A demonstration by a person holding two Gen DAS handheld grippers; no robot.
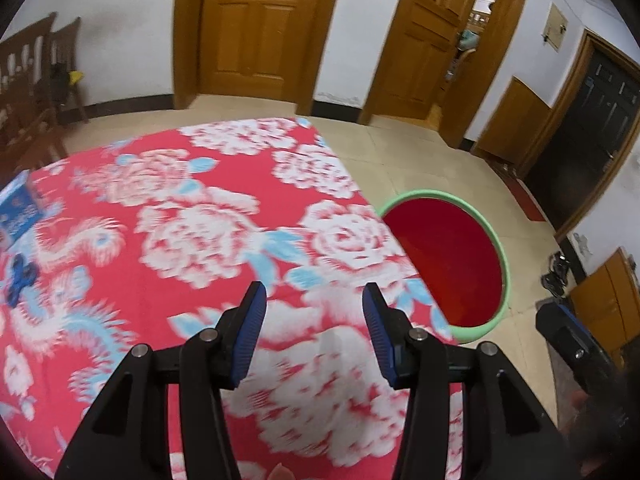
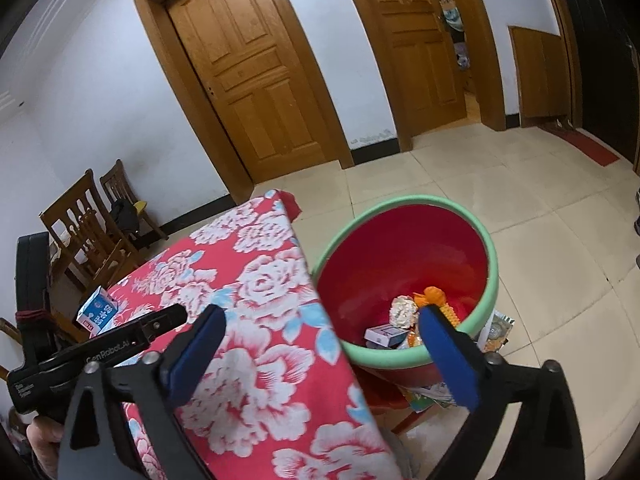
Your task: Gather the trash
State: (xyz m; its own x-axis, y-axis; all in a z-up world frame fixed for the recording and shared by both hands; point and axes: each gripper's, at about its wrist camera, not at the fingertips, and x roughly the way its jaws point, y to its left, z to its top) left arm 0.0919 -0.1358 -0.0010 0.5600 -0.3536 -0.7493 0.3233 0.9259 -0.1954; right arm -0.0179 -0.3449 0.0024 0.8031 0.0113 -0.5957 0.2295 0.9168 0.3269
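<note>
My left gripper hangs open over the table's red flowered cloth, with nothing between its fingers. A blue and white carton and a small blue spinner toy lie at the cloth's far left edge. The red bin with a green rim stands on the floor beside the table. Inside it are a crumpled paper ball, an orange item and a small box. My right gripper is open and empty, spanning the table edge and the bin's near rim. The carton shows past the left gripper.
Wooden chairs stand by the wall beyond the table's far left. Printed papers lie on the tiled floor against the bin. A closed wooden door and an open doorway are behind.
</note>
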